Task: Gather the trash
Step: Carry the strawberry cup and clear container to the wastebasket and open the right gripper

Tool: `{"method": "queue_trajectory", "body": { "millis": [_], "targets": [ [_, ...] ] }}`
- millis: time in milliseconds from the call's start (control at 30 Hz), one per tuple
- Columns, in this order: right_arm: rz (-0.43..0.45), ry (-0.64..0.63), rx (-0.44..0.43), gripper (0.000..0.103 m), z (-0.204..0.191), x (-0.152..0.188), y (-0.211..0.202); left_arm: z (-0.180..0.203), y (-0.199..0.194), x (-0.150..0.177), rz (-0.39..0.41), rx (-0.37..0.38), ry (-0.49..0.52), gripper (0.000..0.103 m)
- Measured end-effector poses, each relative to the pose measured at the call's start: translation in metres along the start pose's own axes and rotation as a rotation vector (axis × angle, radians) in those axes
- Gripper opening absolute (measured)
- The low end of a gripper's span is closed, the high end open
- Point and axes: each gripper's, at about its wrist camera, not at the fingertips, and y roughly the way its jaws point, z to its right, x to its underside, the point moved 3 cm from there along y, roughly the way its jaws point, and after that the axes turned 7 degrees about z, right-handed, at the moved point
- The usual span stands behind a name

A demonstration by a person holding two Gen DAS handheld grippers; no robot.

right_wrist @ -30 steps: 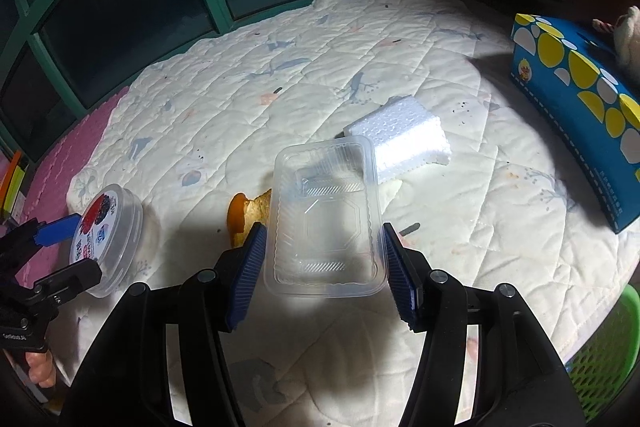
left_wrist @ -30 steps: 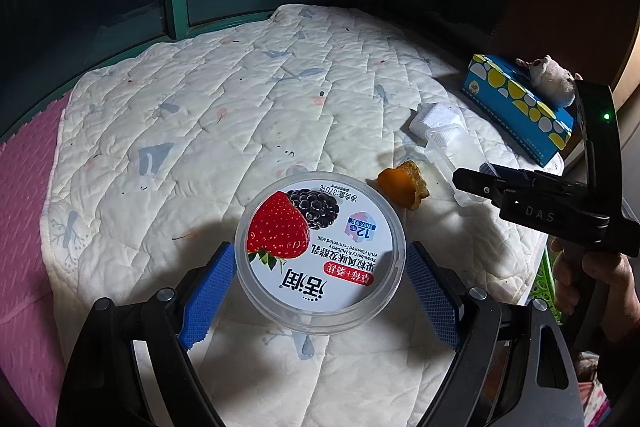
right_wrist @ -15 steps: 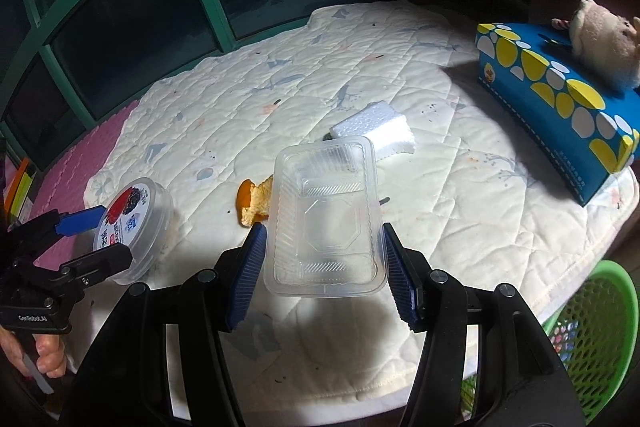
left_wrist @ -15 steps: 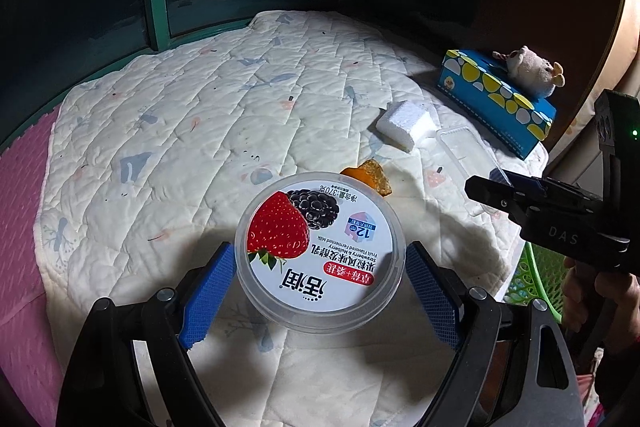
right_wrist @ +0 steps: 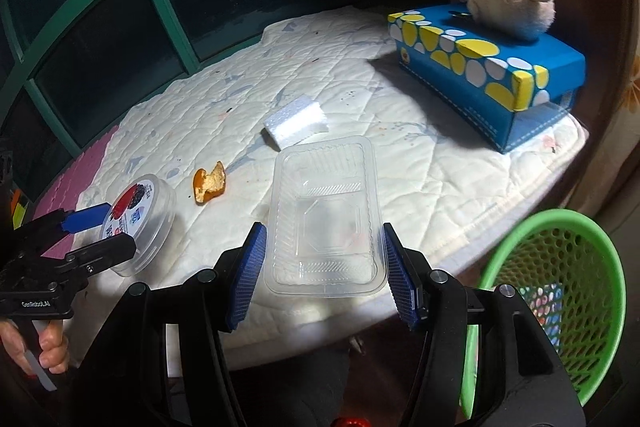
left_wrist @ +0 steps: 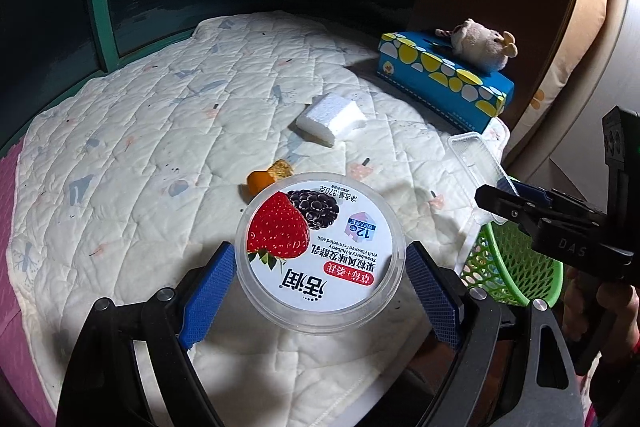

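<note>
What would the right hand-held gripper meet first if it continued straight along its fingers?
Probably the quilt, just beyond the held clear tray. Depth is unclear. The right hand-held gripper points at bare quilt; the foam block lies farther on.

Both views ride on hand-held grippers and look forward and steeply down along their fingers, close over a quilted mat (left_wrist: pixel 160 131); the left view looks from the mat's near edge toward the dark windows, with the right gripper (left_wrist: pixel 496 205) at its right rim; the right view sits further right, over the edge by a green basket (right_wrist: pixel 560 267), with the left gripper (right_wrist: pixel 102 231) at its left rim; both share the mat, a foam block (left_wrist: pixel 332 117), an orange peel (right_wrist: pixel 209 182) and a blue box (right_wrist: pixel 488 75).
</note>
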Motion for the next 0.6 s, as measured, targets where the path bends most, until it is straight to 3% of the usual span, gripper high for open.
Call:
{"method": "queue_trajectory", "body": {
  "millis": [600],
  "targets": [
    [0.038,0.178,0.192,0.058,0.119,0.045,-0.073,0.109,0.026,-0.004,-0.041,0.144,0.127,0.083]
  ]
}}
